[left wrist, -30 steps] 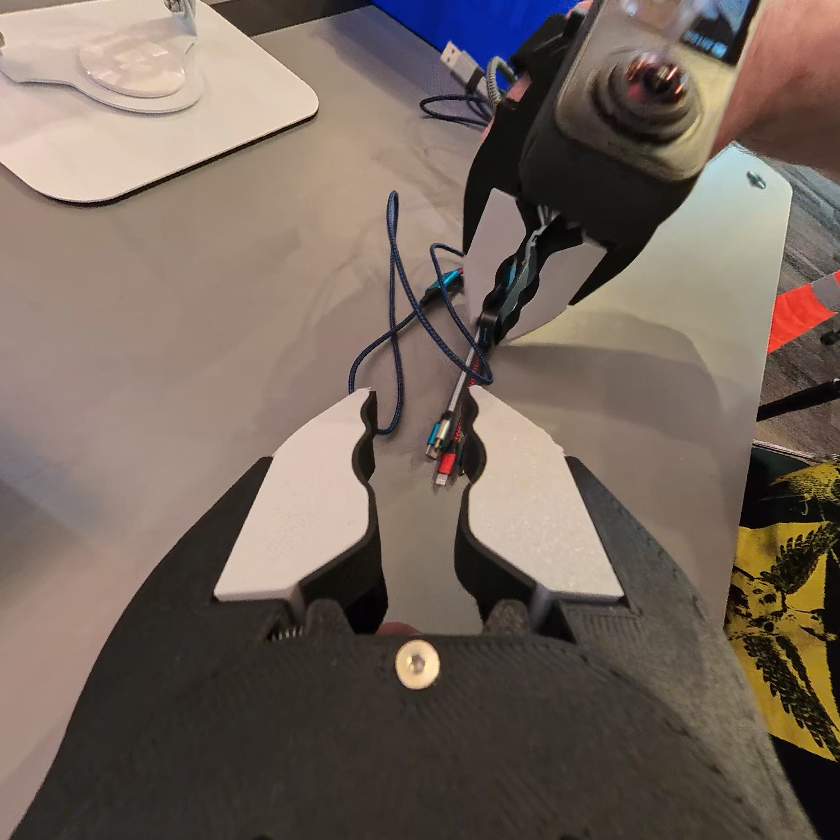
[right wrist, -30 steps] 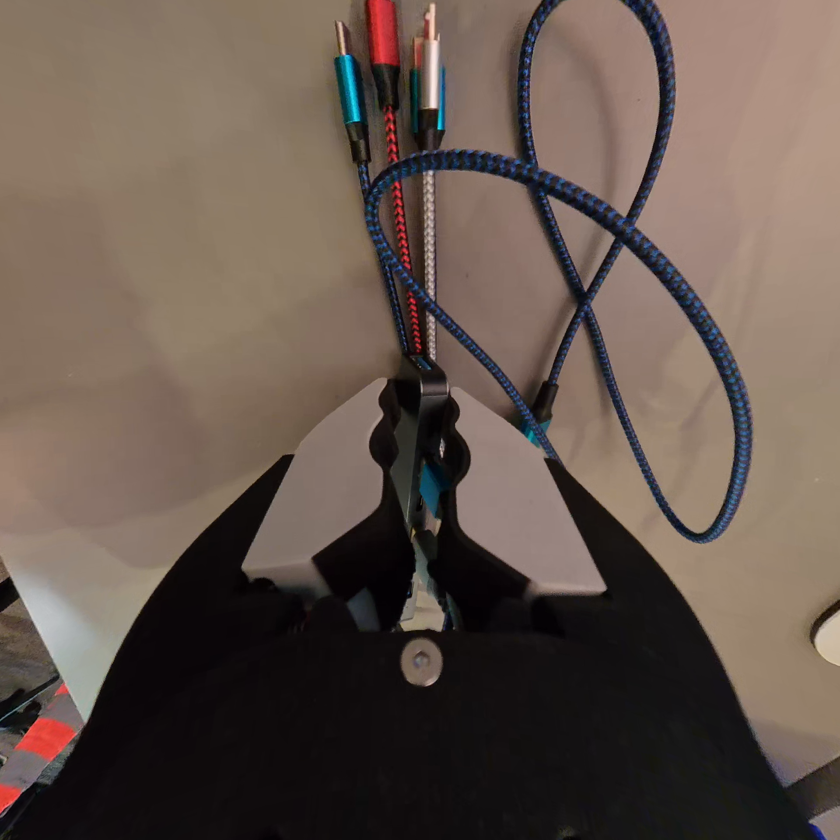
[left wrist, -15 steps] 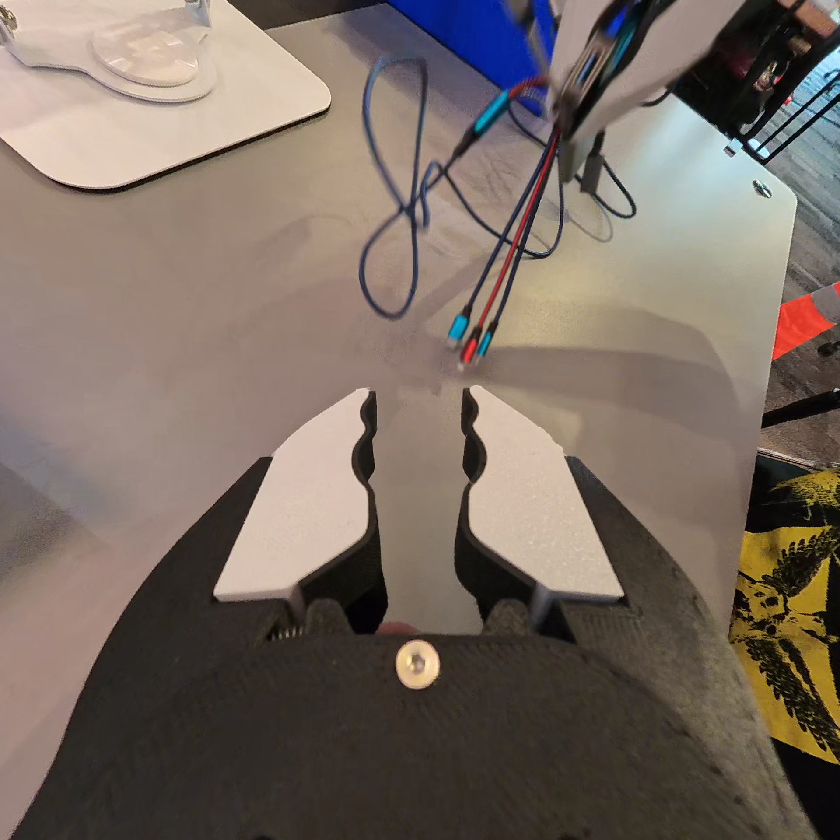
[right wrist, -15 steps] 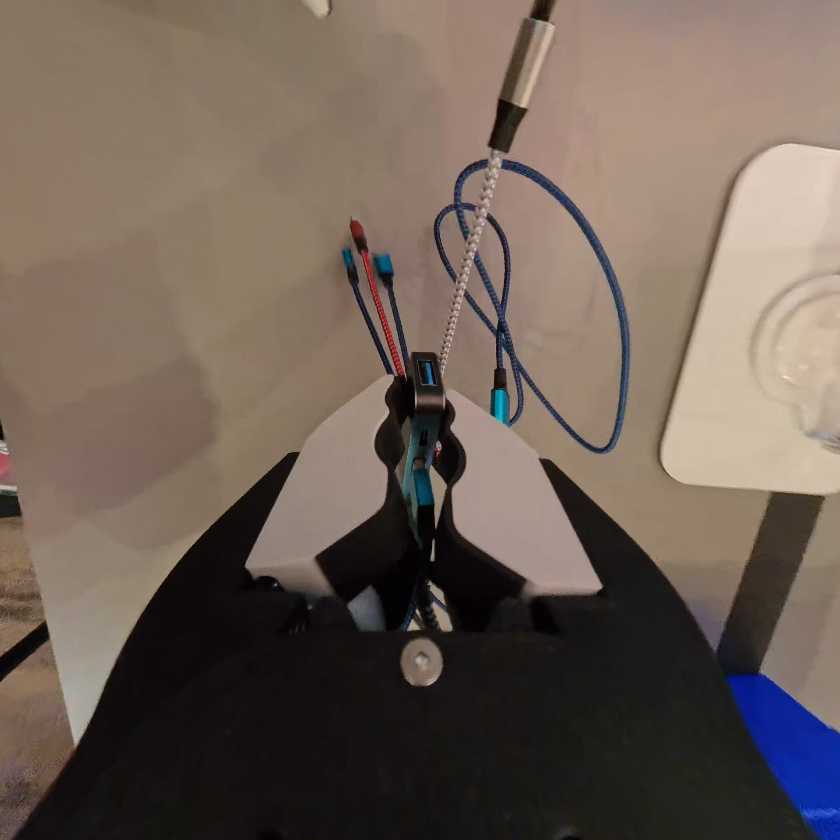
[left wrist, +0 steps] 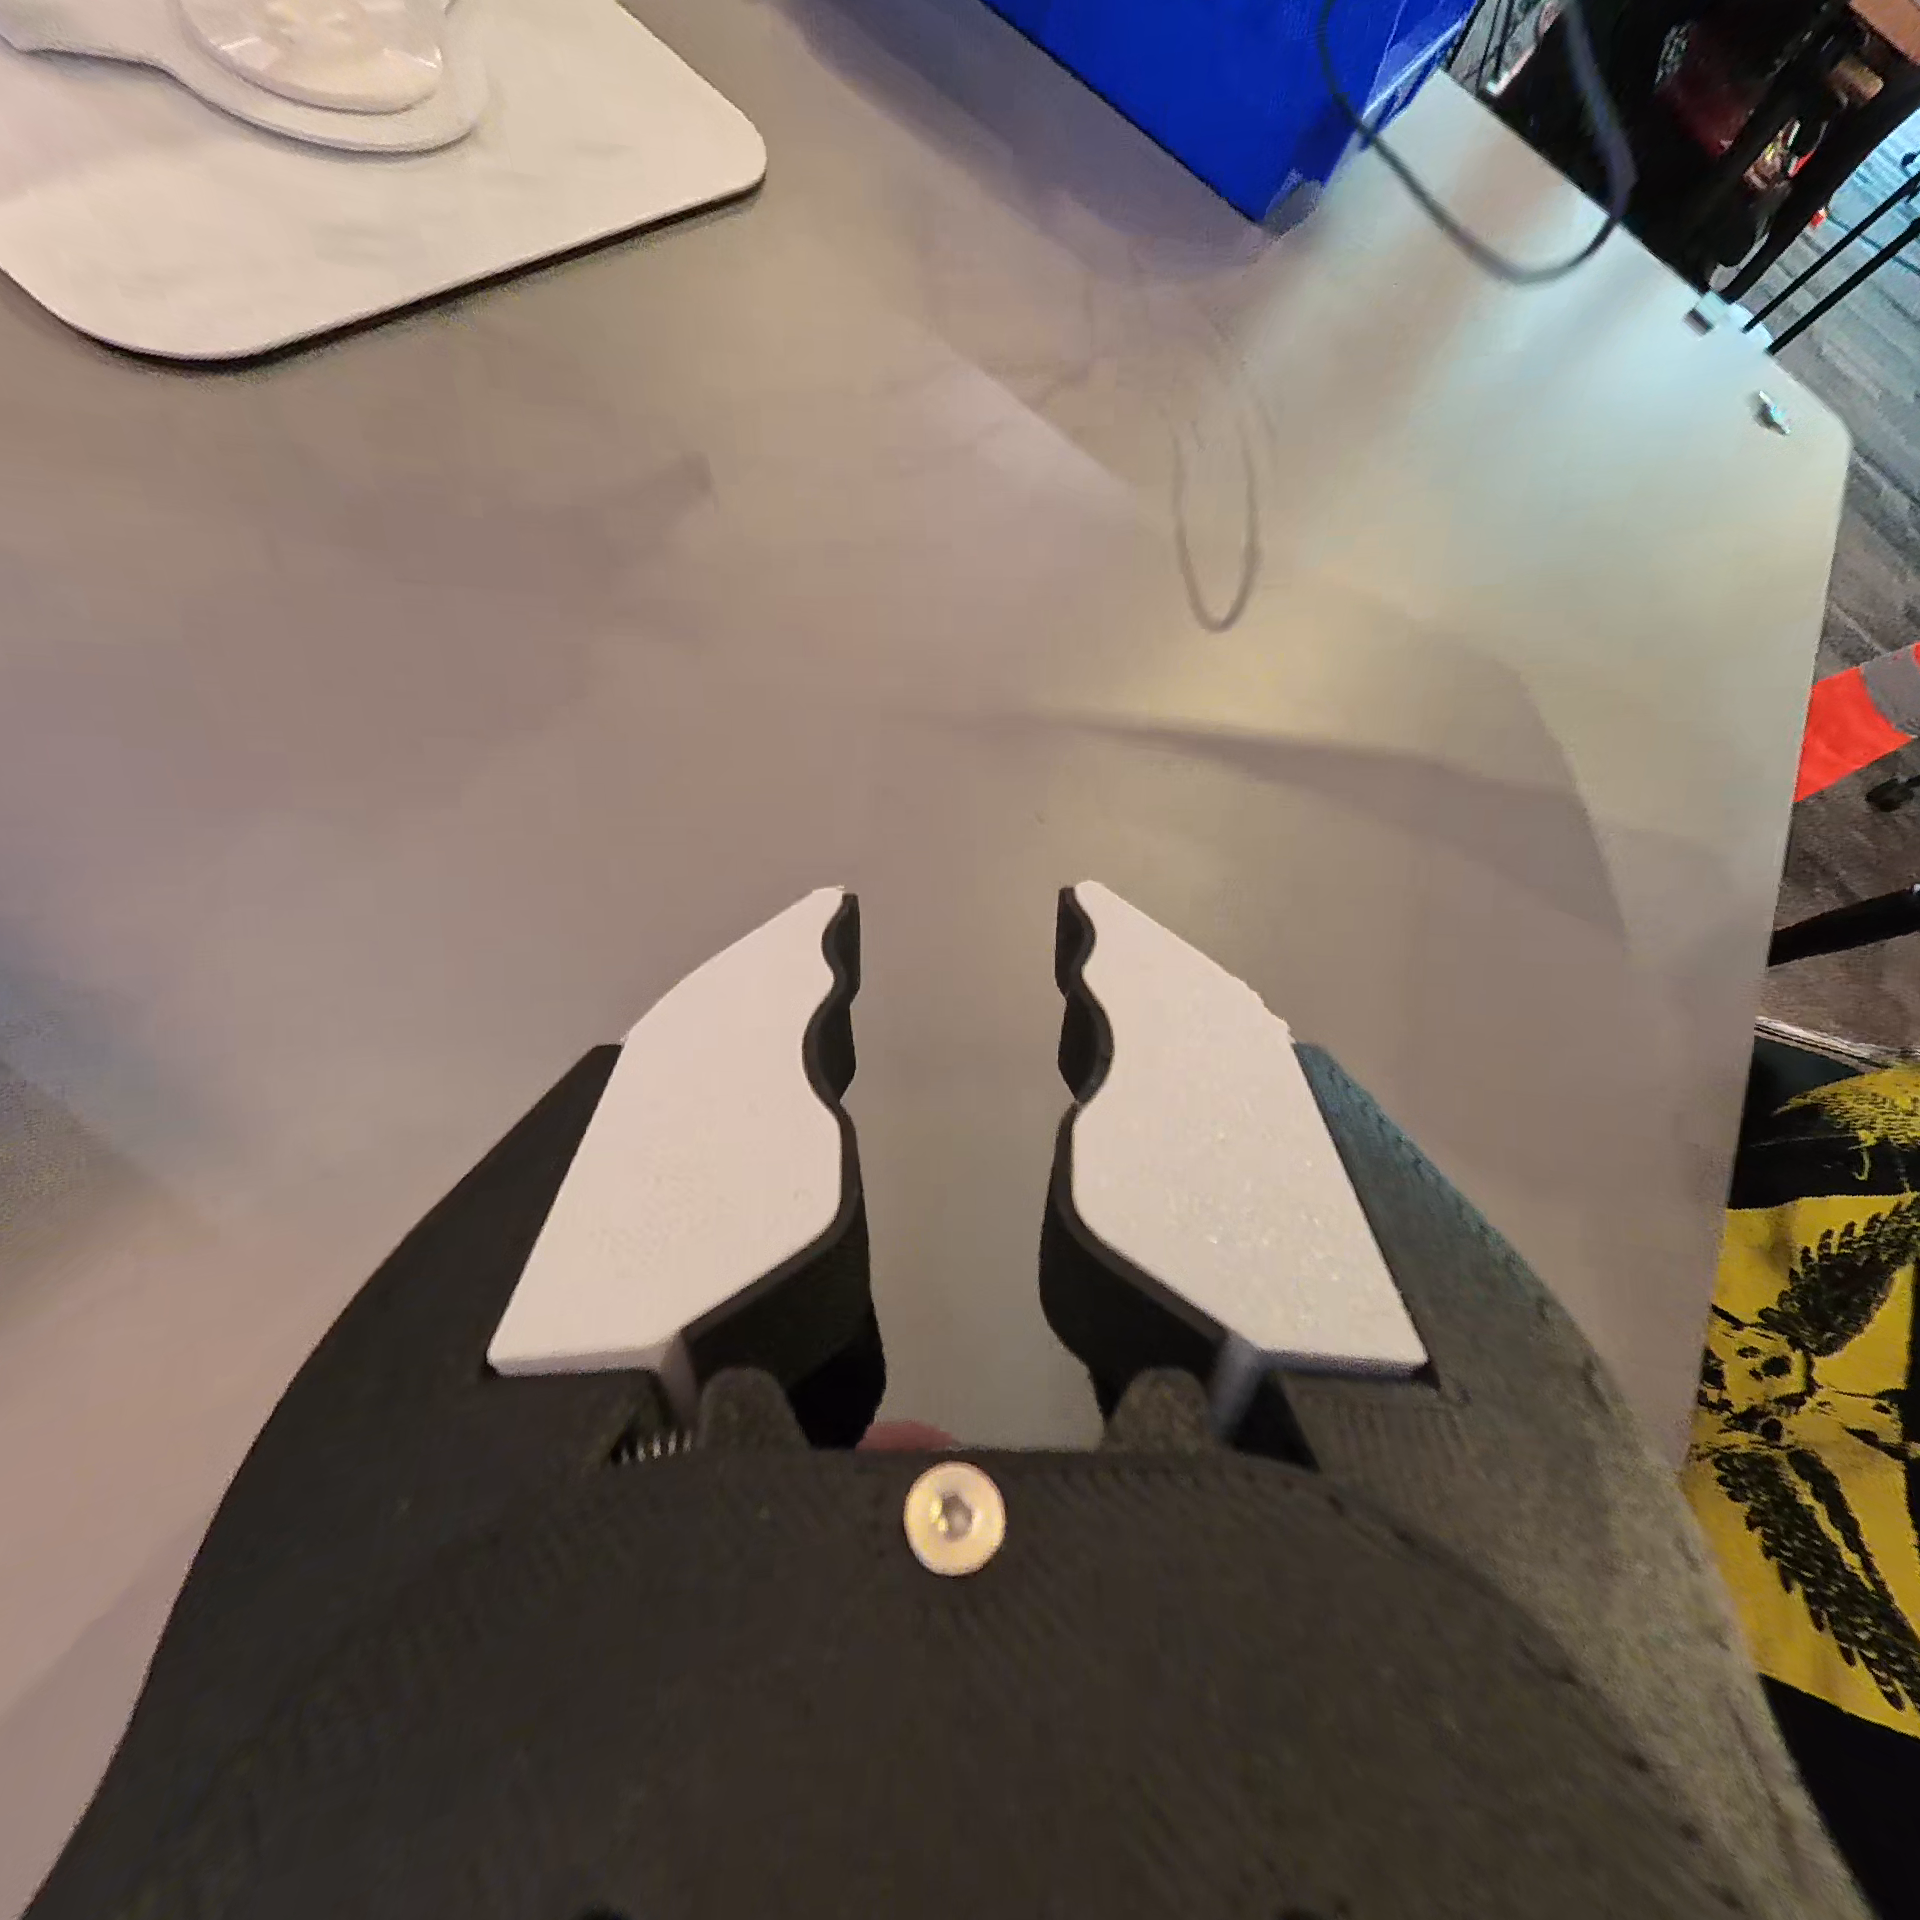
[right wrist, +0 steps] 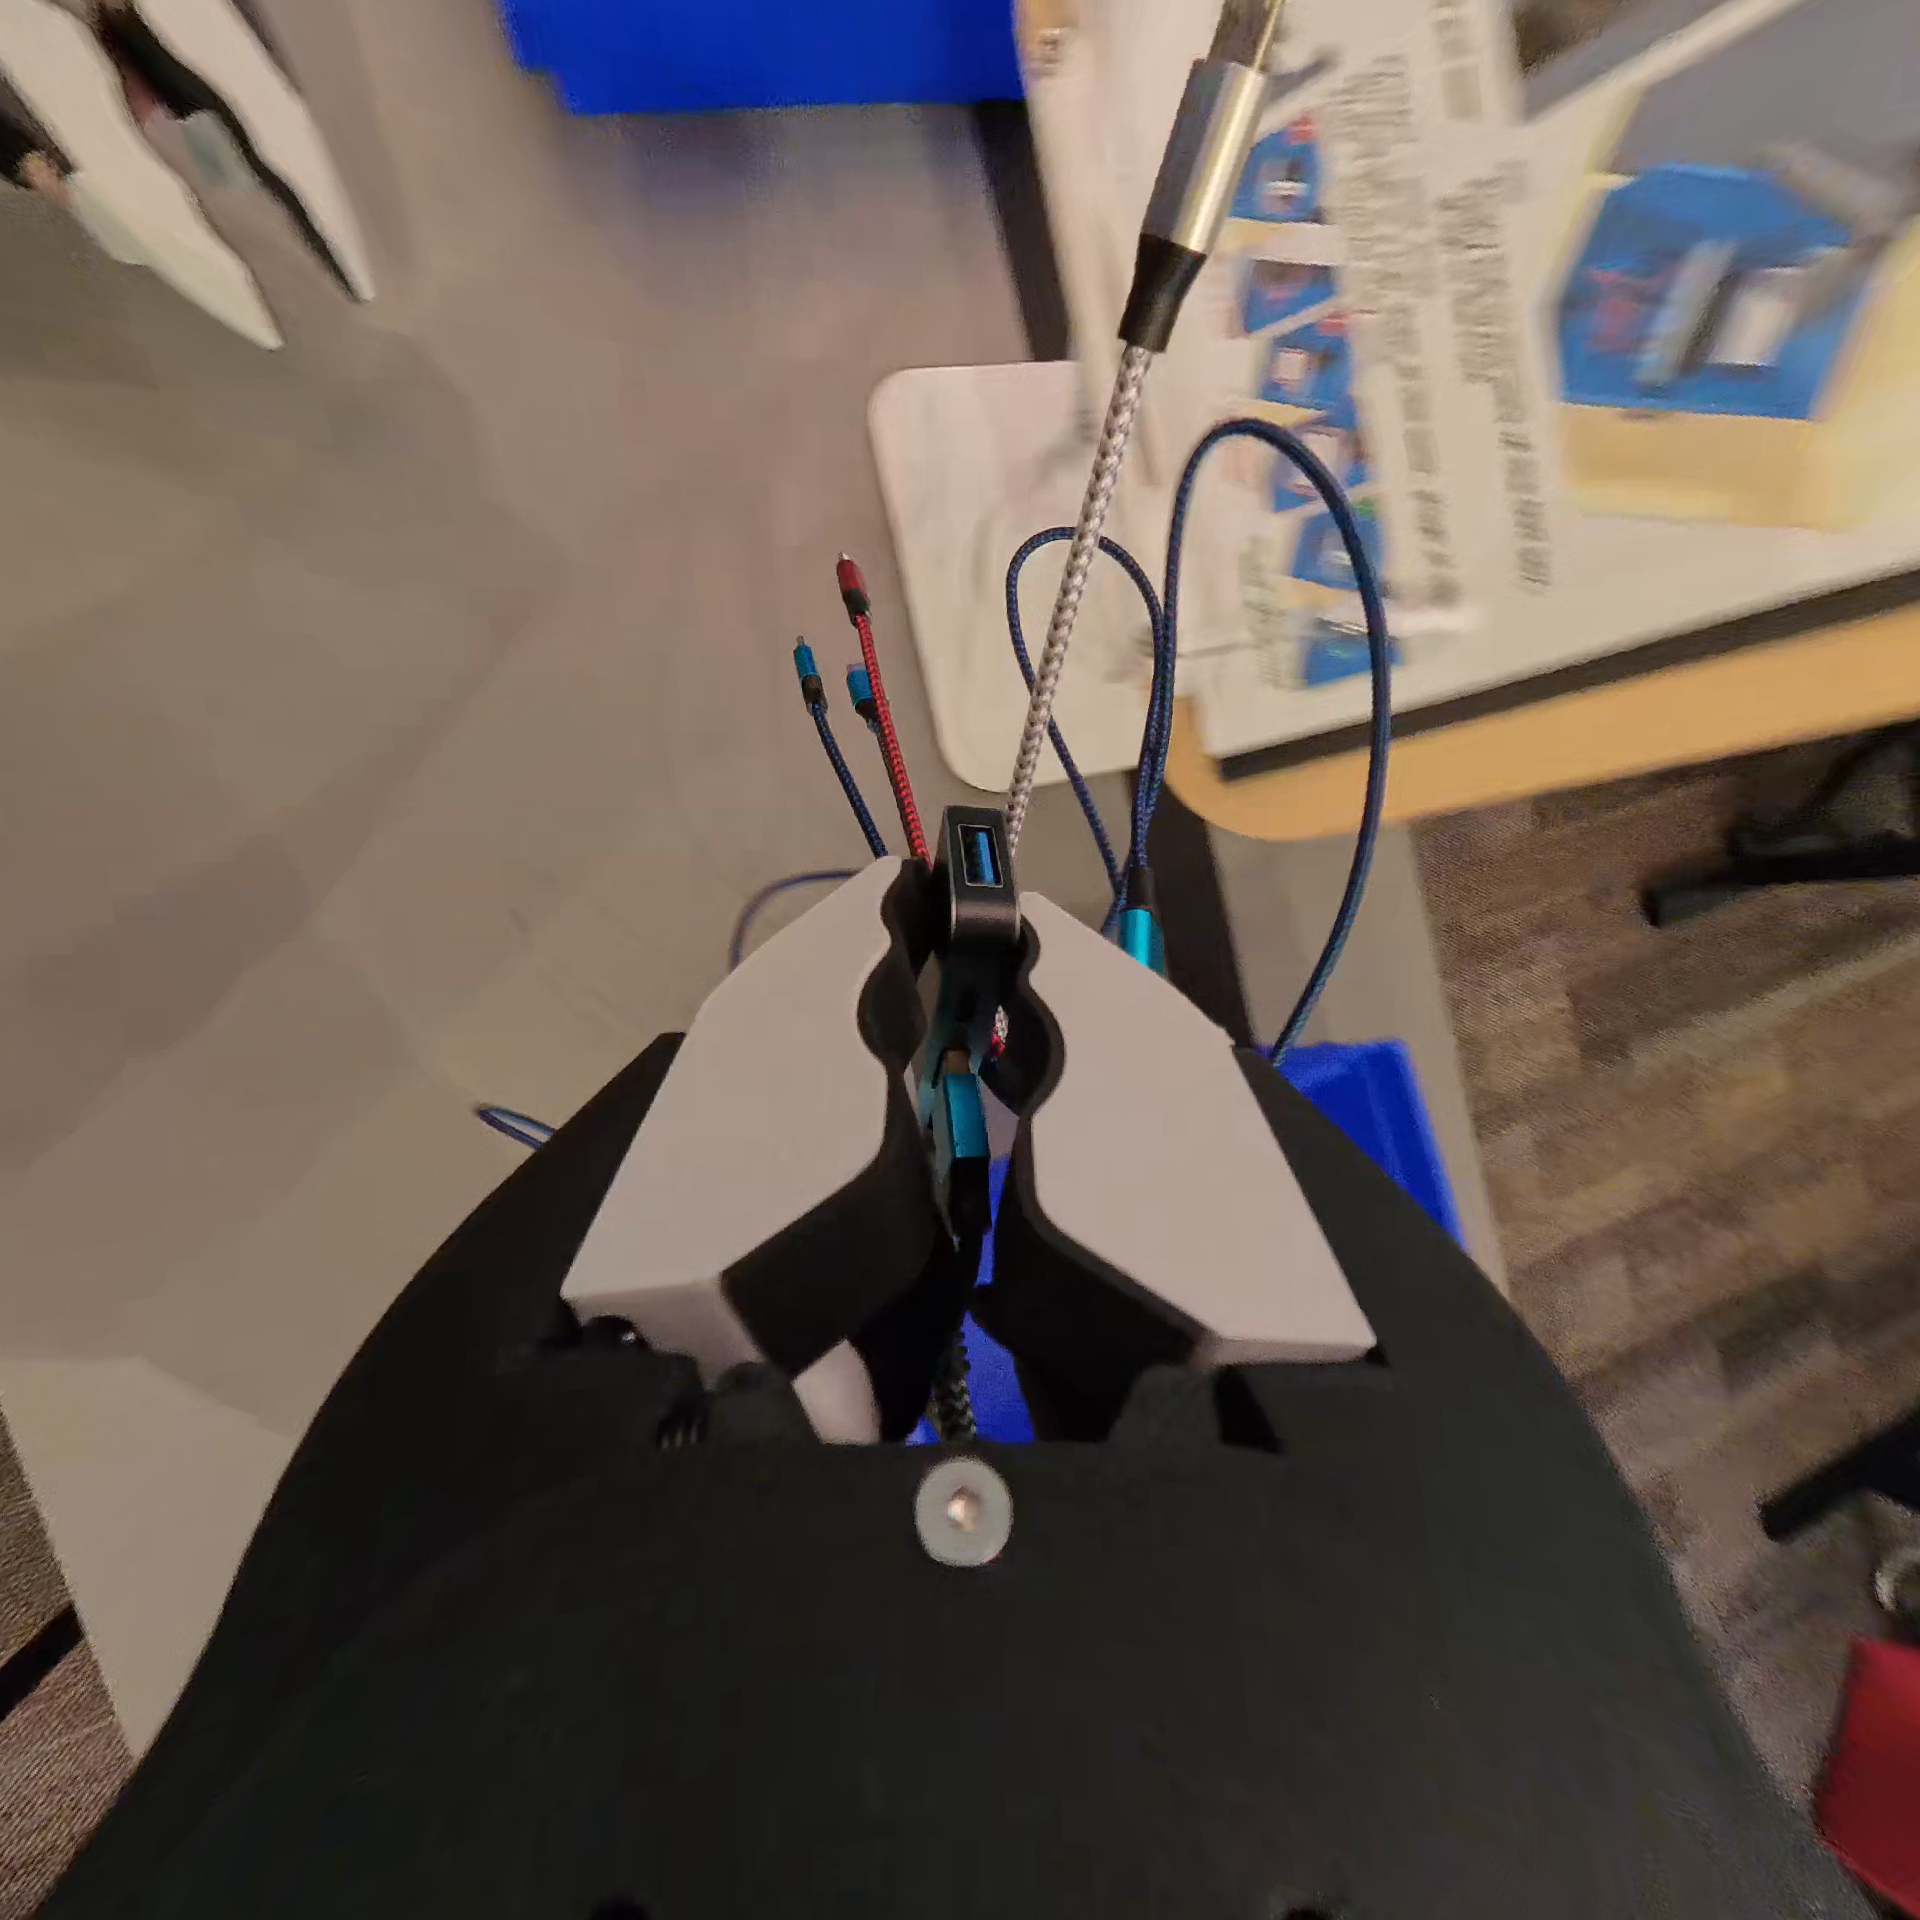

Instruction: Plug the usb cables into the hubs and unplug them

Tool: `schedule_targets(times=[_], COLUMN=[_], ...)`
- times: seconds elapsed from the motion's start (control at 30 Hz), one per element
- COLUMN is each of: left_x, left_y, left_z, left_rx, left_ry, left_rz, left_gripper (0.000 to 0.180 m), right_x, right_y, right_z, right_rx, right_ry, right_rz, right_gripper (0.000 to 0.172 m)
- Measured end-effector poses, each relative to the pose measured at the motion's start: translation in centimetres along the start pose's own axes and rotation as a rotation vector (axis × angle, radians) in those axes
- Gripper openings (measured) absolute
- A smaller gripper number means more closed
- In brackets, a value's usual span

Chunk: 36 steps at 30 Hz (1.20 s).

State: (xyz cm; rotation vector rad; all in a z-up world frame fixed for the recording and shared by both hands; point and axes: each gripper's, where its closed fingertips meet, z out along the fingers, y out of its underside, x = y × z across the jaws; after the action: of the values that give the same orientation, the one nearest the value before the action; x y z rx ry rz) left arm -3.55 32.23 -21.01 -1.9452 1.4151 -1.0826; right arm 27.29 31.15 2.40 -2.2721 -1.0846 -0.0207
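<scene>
My right gripper (right wrist: 961, 904) is shut on a dark USB hub (right wrist: 977, 868) that has a blue port on its end face. It holds the hub in the air above the table edge. A teal plug (right wrist: 961, 1122) sits in the hub between the fingers. Short red (right wrist: 883, 727) and blue (right wrist: 836, 758) braided cables, a white braided cable (right wrist: 1081, 582) with a silver plug and a long blue cable (right wrist: 1371, 675) hang from the hub. My left gripper (left wrist: 956, 909) is open and empty over the grey table (left wrist: 520, 675). It also shows blurred in the right wrist view (right wrist: 177, 177).
A white pad (left wrist: 312, 187) lies at the table's back left, a blue box (left wrist: 1195, 73) at the back. A yellow-and-black cloth (left wrist: 1829, 1455) lies past the right edge. The right wrist view shows a blue bin (right wrist: 1371, 1101) and printed sheets (right wrist: 1507, 364) on a wooden table. Spacing between my two grippers at the tips: around 40 cm.
My right gripper closed tighter on the hub, then lifted it and its cables off the table and out of the left wrist view. My left gripper stayed open and in place.
</scene>
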Motion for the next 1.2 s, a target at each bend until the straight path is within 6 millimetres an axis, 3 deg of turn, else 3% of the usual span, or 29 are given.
schedule_targets(times=[0.27,0.47,0.63,0.83,1.0,1.2], left_x=[-0.7,-1.5,-1.6,-1.6,-1.3,-1.3], left_y=[0.8,1.7,1.9,1.6,1.2,1.3], left_z=[1.0,1.2,1.7,2.0,1.9,2.6], left_rx=[-0.023,-0.035,-0.04,-0.031,-0.036,-0.048], left_ry=[-0.003,-0.021,-0.03,-0.059,-0.07,-0.071], left_rz=[-0.022,-0.052,-0.061,-0.07,-0.065,-0.068], left_gripper=[0.036,0.037,0.037,0.037,0.037,0.037], right_x=[11.7,18.6,23.3,26.5,27.0,25.6], right_y=[1.2,3.2,5.8,7.0,8.4,11.3], right_z=[-8.8,-11.8,-11.2,-8.8,-6.3,-2.3], right_rx=[-0.02,-0.044,-0.022,0.127,0.188,0.263], right_ry=[0.228,0.373,0.447,0.509,0.521,0.472], right_rz=[0.053,0.078,0.119,0.148,0.154,0.222], right_gripper=[0.011,0.011,0.012,0.011,0.012,0.014])
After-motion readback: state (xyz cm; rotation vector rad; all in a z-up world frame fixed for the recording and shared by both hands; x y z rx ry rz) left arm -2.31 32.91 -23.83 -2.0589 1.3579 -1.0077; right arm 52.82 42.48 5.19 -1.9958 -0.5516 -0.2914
